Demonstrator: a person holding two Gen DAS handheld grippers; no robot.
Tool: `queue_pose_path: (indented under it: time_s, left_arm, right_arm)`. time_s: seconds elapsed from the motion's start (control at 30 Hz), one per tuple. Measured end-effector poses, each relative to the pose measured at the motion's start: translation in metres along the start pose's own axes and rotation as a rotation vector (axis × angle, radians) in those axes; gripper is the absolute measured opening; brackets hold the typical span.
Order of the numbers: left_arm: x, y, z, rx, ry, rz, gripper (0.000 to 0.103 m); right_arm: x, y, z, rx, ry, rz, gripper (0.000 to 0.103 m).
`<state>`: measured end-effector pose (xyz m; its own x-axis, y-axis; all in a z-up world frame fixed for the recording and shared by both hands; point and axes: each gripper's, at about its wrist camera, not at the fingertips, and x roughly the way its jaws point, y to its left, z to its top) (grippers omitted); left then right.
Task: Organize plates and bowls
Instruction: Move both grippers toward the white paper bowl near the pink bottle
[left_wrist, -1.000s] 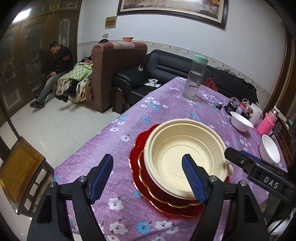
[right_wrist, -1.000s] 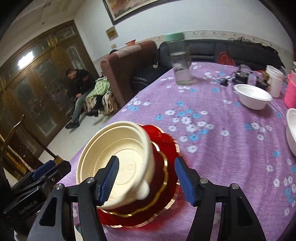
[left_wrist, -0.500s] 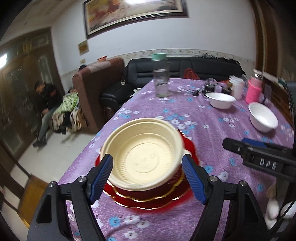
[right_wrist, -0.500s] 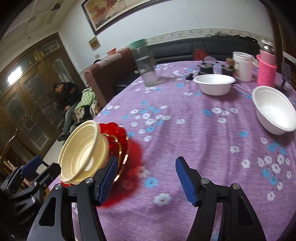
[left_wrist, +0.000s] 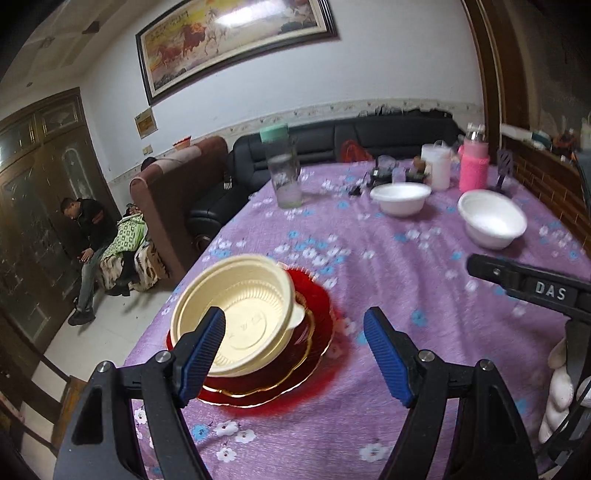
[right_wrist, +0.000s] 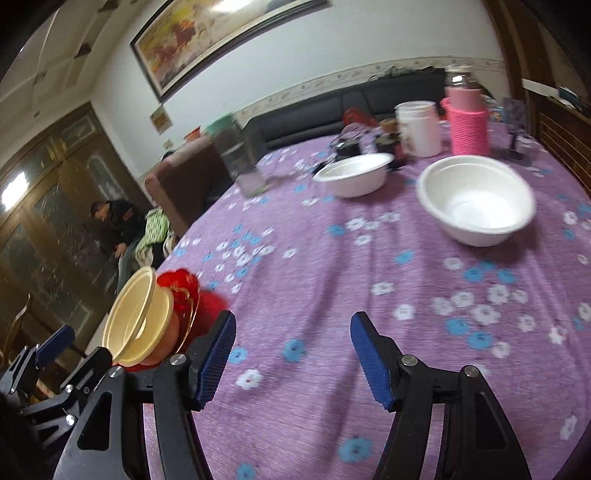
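A cream plastic bowl (left_wrist: 240, 314) sits in a red bowl on red gold-rimmed plates (left_wrist: 314, 339) near the table's front left edge; the stack shows in the right wrist view (right_wrist: 147, 317) at far left. Two white bowls stand farther back: one (left_wrist: 493, 218) at right, one (left_wrist: 400, 197) behind it; both show in the right wrist view, the nearer (right_wrist: 476, 201) and the farther (right_wrist: 354, 177). My left gripper (left_wrist: 295, 354) is open and empty just right of the stack. My right gripper (right_wrist: 291, 354) is open and empty over bare cloth.
The table has a purple flowered cloth (left_wrist: 406, 266). At the back stand a glass jar with a green lid (left_wrist: 282, 170), a white cup (left_wrist: 436, 166), a pink bottle (left_wrist: 474, 166) and small dark items. A sofa and a seated person (left_wrist: 88, 229) are beyond the left edge.
Both grippers have swung right, away from the stack. The stack has shifted left in both views, and the white bowls have come closer in the right wrist view. The grippers stay open.
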<state>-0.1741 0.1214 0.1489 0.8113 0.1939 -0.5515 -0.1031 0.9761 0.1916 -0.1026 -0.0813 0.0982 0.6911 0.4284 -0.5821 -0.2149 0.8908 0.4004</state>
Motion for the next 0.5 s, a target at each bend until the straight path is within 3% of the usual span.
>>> queue_pose_path:
  time_s: [0.23, 0.33, 0.5]
  left_arm:
    - [-0.053, -0.009, 0.043, -0.022, -0.137, -0.071, 0.077]
    - [-0.064, -0.015, 0.057, -0.039, -0.141, -0.159, 0.078]
    - [-0.065, -0.028, 0.082, -0.038, -0.123, -0.275, 0.079]
  right_arm:
    - [-0.079, -0.029, 0.021, 0.026, -0.121, -0.02, 0.069]
    - [-0.112, -0.039, 0.03, 0.038, -0.176, -0.034, 0.069]
    - [-0.145, -0.043, 0.04, -0.011, -0.25, -0.151, 0.069]
